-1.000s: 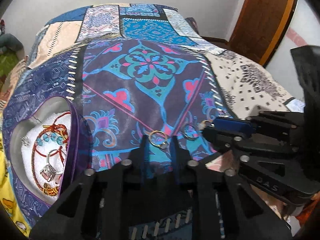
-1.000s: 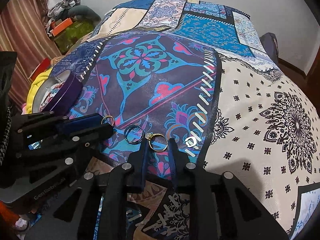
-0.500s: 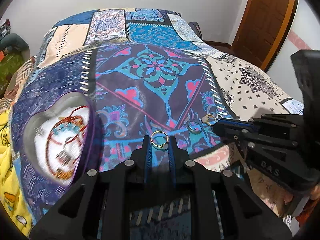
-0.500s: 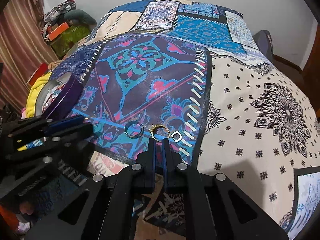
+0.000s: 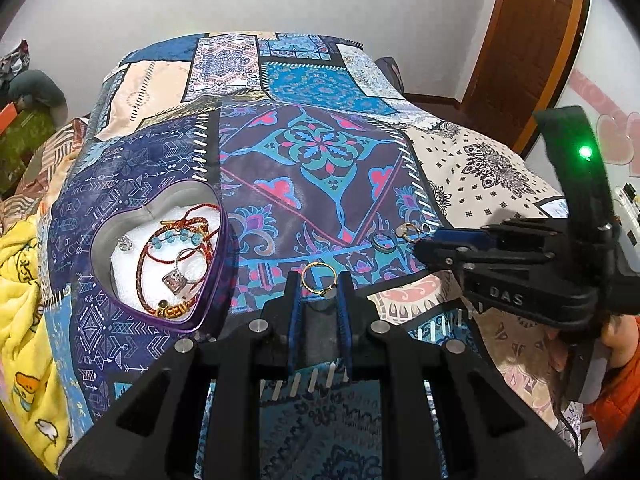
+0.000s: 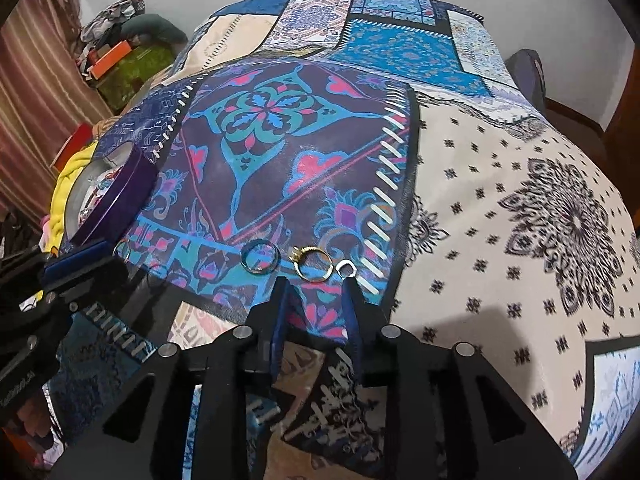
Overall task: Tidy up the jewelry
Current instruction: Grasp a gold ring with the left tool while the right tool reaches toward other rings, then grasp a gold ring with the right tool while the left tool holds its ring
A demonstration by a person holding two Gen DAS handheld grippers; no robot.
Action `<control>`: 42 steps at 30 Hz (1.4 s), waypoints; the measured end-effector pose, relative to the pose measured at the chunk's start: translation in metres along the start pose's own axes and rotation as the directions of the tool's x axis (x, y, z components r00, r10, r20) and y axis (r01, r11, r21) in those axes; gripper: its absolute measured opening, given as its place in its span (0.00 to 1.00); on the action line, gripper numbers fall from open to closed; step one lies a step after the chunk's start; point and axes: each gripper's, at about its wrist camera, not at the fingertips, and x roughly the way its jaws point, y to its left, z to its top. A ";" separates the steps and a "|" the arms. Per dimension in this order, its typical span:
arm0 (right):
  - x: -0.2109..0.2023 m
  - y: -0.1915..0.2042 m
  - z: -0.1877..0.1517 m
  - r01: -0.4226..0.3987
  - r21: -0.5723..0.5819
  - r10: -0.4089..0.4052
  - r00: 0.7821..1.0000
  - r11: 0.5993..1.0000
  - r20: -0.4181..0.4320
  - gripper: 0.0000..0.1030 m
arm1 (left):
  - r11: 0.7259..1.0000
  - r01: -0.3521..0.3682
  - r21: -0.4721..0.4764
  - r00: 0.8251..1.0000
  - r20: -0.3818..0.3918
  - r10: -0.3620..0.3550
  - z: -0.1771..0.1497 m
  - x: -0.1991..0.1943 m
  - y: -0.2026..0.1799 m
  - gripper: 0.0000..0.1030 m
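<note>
My left gripper (image 5: 318, 280) is shut on a thin gold ring (image 5: 319, 279), held between its blue fingertips above the bedspread. A purple heart-shaped tin (image 5: 208, 308) lies to its left, holding red cord bracelets (image 5: 176, 240), a silver ring and other pieces. My right gripper (image 6: 314, 286) is open, just short of a gold ring (image 6: 313, 265) on the cloth. A grey band ring (image 6: 260, 256) lies left of it and a small silver ring (image 6: 346, 269) right of it. The grey band (image 5: 383, 241) and gold ring (image 5: 408, 233) also show in the left wrist view.
The patterned bedspread (image 6: 520, 184) covers a bed. A yellow blanket (image 5: 24, 280) lies at the left edge. Boxes and clothes (image 6: 116, 56) are piled by the far wall. A wooden door (image 5: 528, 40) stands at the right.
My left gripper rose and drew back with the gold ring, nearer the tin. My right gripper closed half a second ago and has reopened in front of the gold ring.
</note>
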 end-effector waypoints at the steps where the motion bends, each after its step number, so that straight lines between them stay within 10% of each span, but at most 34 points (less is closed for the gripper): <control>1: 0.001 0.000 0.000 -0.002 0.003 0.002 1.000 1.000 0.002 0.25 | 1.000 -0.001 -0.001 1.000 0.000 0.001 0.000 0.000 0.000 0.16; 23: 0.002 0.011 -0.002 0.030 0.008 -0.030 0.996 1.000 0.078 0.22 | 0.999 -0.004 -0.042 1.000 0.004 0.004 -0.007 -0.005 0.022 0.16; 42: -0.063 0.064 0.025 -0.108 -0.040 0.115 0.958 0.993 0.263 0.22 | 0.996 -0.050 -0.067 0.988 0.139 0.059 0.008 -0.059 0.058 0.16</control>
